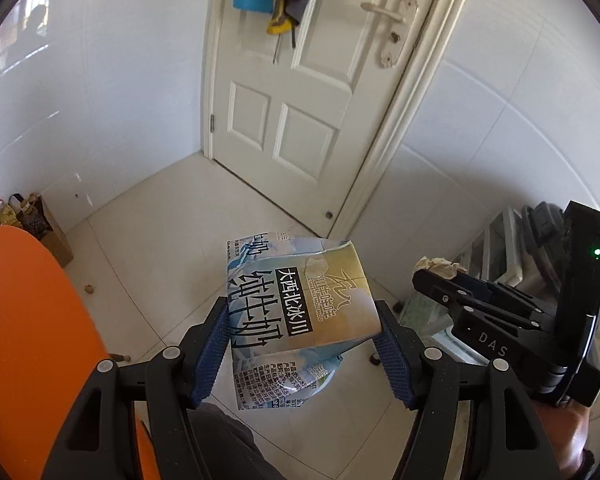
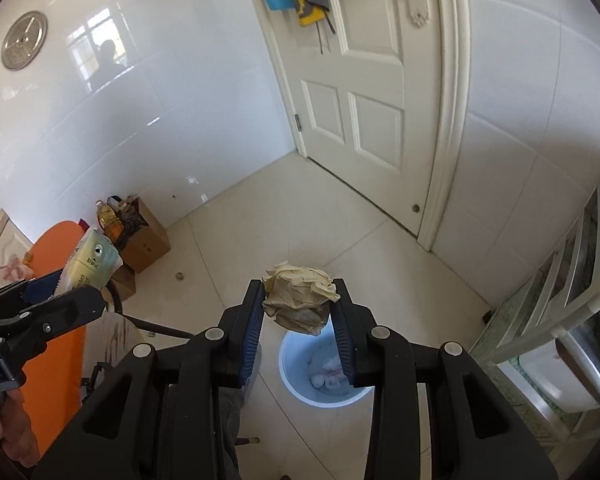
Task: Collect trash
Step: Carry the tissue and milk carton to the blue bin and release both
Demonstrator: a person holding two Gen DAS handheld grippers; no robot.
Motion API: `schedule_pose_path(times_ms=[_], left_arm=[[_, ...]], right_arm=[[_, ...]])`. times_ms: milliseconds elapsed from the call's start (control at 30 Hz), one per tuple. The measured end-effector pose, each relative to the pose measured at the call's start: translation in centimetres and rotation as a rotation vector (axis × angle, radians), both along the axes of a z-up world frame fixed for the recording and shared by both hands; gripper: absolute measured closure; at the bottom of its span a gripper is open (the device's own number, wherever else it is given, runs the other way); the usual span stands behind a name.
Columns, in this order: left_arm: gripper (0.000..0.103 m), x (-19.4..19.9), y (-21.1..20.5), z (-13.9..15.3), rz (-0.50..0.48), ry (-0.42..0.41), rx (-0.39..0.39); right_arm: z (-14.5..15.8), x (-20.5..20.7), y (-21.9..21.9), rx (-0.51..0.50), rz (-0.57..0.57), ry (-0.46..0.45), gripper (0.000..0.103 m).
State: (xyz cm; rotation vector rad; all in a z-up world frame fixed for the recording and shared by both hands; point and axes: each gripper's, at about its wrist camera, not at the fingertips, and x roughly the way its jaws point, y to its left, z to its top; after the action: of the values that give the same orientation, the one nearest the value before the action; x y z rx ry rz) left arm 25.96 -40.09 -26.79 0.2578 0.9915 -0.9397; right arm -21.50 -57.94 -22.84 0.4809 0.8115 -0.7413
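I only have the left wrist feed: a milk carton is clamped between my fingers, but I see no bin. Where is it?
Observer: In the right wrist view a light blue bin stands on the floor tiles, showing just below the crumpled paper ball that the right gripper holds.
Operator: Is the bin empty?
Observer: No, some pale crumpled bits lie at its bottom.
Operator: Where is my carton relative to that?
Observer: The milk carton, held in the left gripper, shows at the far left of the right view, in front of an orange surface, well off to the side of the bin.
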Motion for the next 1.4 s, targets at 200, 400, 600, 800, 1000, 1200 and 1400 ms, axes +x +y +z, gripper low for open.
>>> schedule_pose_path(times_ms=[200, 400, 600, 800, 1000, 1200, 1400], left_arm=[[0.039, 3.3, -3.8, -5.3, -0.034, 0.115, 0.103], [0.039, 8.2, -8.5, -9.5, -0.031, 0.231, 0.174], [0.038, 12.2, -14.2, -13.0, -0.035, 0.3, 0.236], [0.026, 14.9, -17.4, -15.6, -0.004, 0.304, 0.297], [0.02, 14.1, -16.4, -14.3, 0.029, 0.245, 0.303], [0.016, 12.8, -14.4, -11.5, 0.06, 0.158, 0.295], [0.013, 10.0, -12.4, -9.1, 0.079, 0.093, 0.252]], right_arm=[[-4.9, -0.3, -3.8, 0.098, -0.041, 0.036, 0.07], [-8.7, 0.3, -5.8, 0.172, -0.063, 0.055, 0.07], [-12.3, 0.8, -7.5, 0.247, -0.08, 0.071, 0.067], [-14.5, 0.7, -8.7, 0.293, -0.111, 0.081, 0.061], [-14.7, -0.2, -9.2, 0.299, -0.155, 0.049, 0.01], [-13.6, -0.7, -8.3, 0.254, -0.2, 0.07, 0.0], [-11.1, -0.6, -6.2, 0.215, -0.192, 0.054, 0.0]])
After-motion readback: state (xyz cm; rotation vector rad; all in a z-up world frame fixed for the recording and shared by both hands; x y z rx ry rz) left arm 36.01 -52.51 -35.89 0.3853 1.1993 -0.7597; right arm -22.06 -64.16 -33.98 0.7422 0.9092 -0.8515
